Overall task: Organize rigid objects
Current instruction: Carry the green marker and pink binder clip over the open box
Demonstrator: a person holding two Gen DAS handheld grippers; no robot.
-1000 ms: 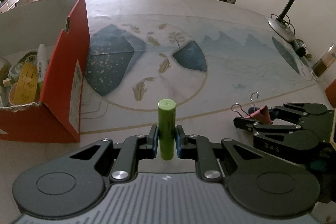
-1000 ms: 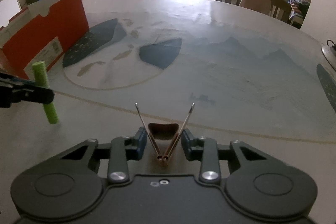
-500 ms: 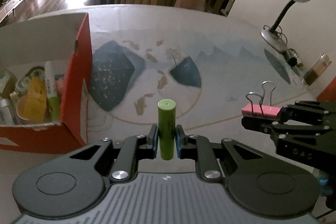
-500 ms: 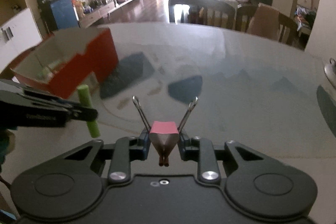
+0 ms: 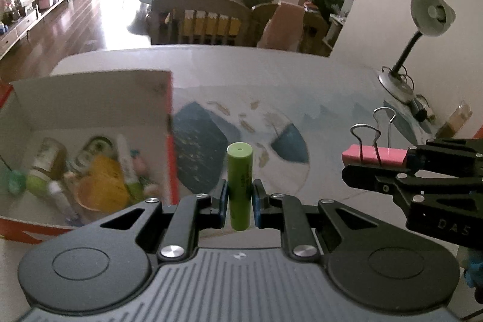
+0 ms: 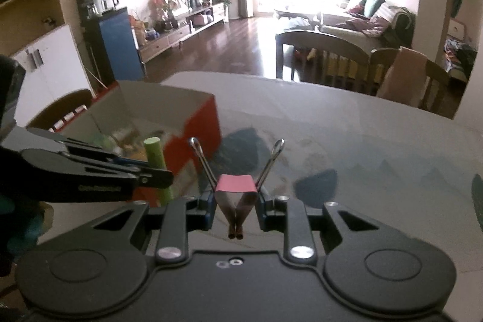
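My left gripper [image 5: 239, 202] is shut on an upright green cylinder [image 5: 239, 174], held above the table. The same cylinder [image 6: 155, 159] shows at the left in the right wrist view, in the left gripper [image 6: 164, 178]. My right gripper [image 6: 236, 205] is shut on a pink binder clip [image 6: 235, 183] with its wire handles pointing up. That clip [image 5: 374, 154] and the right gripper [image 5: 347, 168] appear at the right in the left wrist view. An open red cardboard box [image 5: 170, 141] holding several small items stands to the left.
The round table [image 5: 332, 86] has a cover printed with blue shapes and fish. A desk lamp [image 5: 422, 29] stands at its far right edge. Wooden chairs [image 5: 196, 17] stand behind the table. The red box [image 6: 196, 125] sits ahead on the left.
Both grippers have risen from the table with their objects, lifting the clip off the surface. The inside of the red box has come into view and the box looks closer.
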